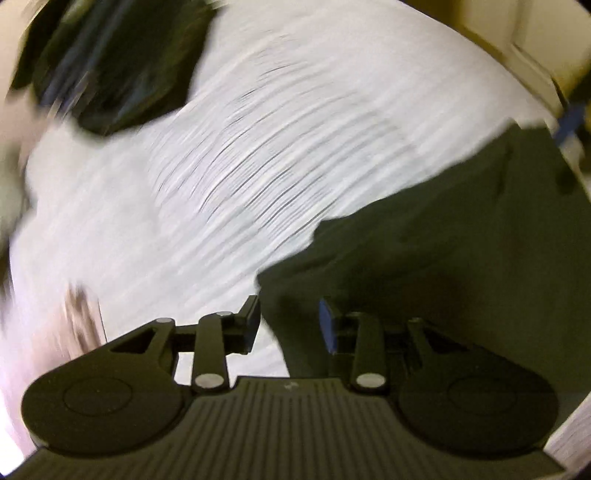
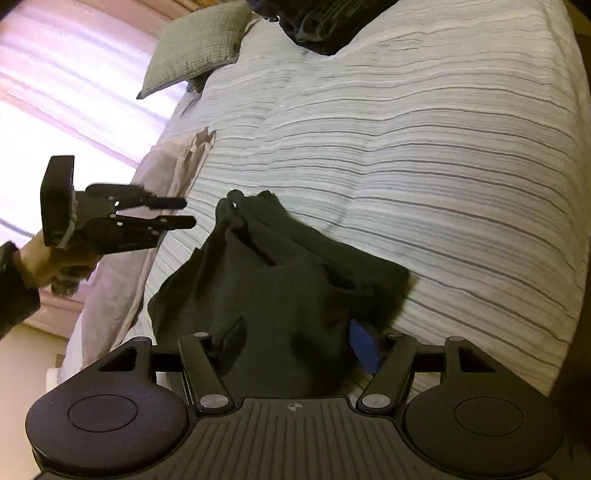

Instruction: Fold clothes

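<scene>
A dark green garment [image 2: 288, 280] lies bunched on the striped white bedspread [image 2: 424, 155]. My right gripper [image 2: 299, 345] is open, its fingers straddling the garment's near edge, nothing pinched. My left gripper [image 1: 290, 325] is open and empty; the same garment [image 1: 443, 266] lies under and right of it. That view is motion-blurred. In the right wrist view the left gripper [image 2: 188, 212] hovers left of the garment, fingers apart, held by a hand.
A pile of dark clothes [image 2: 325, 22] sits at the far end of the bed, also in the left wrist view [image 1: 110, 62]. A grey-green pillow [image 2: 195, 48] and a pink sheet [image 2: 173, 173] lie along the bed's left side by a bright window.
</scene>
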{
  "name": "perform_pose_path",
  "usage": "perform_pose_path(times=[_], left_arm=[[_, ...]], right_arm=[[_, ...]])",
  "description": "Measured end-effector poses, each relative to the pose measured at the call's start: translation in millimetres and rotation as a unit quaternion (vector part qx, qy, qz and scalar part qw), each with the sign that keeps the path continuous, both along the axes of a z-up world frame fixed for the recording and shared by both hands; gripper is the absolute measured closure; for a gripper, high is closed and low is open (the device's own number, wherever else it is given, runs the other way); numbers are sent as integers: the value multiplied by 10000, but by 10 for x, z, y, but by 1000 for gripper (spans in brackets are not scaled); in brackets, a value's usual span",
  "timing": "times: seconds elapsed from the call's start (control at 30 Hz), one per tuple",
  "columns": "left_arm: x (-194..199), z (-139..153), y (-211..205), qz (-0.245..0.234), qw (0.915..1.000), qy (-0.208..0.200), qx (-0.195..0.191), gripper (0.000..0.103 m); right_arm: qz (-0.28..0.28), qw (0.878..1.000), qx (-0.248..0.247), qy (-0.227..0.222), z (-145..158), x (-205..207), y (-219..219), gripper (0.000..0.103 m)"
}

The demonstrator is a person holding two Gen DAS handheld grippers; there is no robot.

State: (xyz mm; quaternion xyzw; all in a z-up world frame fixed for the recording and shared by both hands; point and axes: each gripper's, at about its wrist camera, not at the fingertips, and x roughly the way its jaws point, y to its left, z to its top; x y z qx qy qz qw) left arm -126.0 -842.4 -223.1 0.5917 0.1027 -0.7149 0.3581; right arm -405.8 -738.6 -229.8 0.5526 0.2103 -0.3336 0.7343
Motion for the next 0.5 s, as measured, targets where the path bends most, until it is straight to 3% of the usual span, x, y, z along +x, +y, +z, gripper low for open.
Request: perform_pose_path(times=[0.1, 0.17, 0.37, 0.5], left_arm=[[297, 24, -94, 847, 9950, 499, 150, 73], [389, 10, -177, 1195, 9893, 808, 241, 73], [488, -183, -413, 1711, 9748, 1306, 587, 73], [531, -309, -489, 1790, 9687, 1491, 851, 74]], right_arm=[[-226, 9996, 157, 28, -75, 18, -14, 39], [-337, 9992, 225, 52, -102, 24, -14, 52], [-481, 9984, 271, 116, -122, 22, 0, 65], [-436, 9984, 273, 221, -140, 94, -40, 92]])
